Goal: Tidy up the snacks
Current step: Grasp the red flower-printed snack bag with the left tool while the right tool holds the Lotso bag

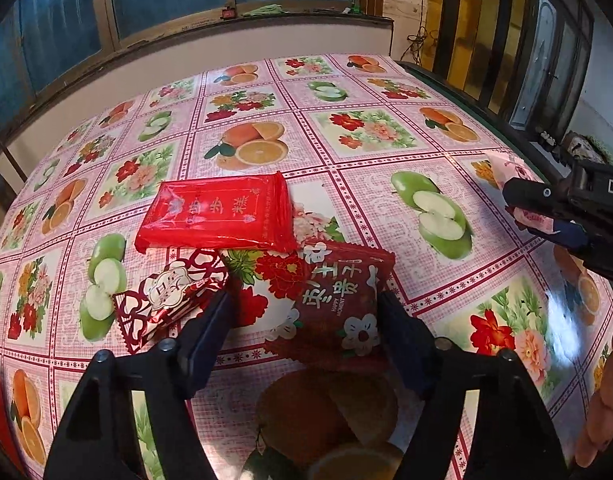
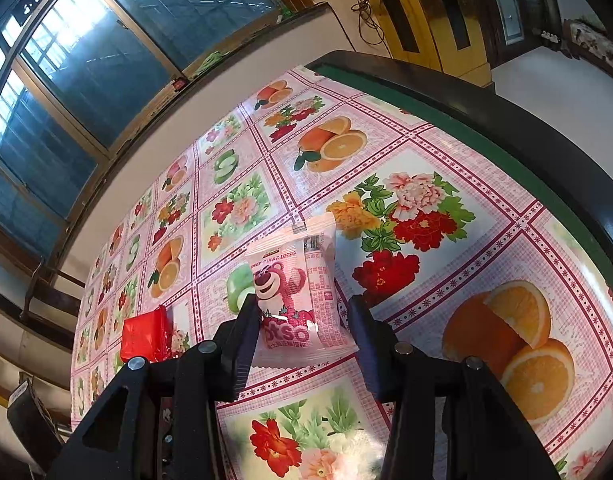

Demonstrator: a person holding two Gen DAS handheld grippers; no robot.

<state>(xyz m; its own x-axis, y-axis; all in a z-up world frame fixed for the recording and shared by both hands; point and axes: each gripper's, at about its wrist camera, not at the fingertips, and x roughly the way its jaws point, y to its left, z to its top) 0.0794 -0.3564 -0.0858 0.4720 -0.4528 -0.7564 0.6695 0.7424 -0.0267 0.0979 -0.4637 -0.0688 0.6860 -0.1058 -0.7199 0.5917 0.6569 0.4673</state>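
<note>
Right wrist: red packet (image 2: 145,338) half-hidden

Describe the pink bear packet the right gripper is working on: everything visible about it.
The pink packet is a small glossy plastic pillow pack, printed with a pink bear, strawberries and pale lettering, with fine text and a barcode on its side. It has crimped ends and looks sealed and puffy. It lies between the right gripper's open fingers over the tablecloth; whether either finger touches it is unclear. In the left view it also appears between those fingers.

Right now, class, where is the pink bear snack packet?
In the right wrist view, the pink bear snack packet lies between the right gripper's open jaws, over the fruit-print tablecloth, right of the red box.
</note>
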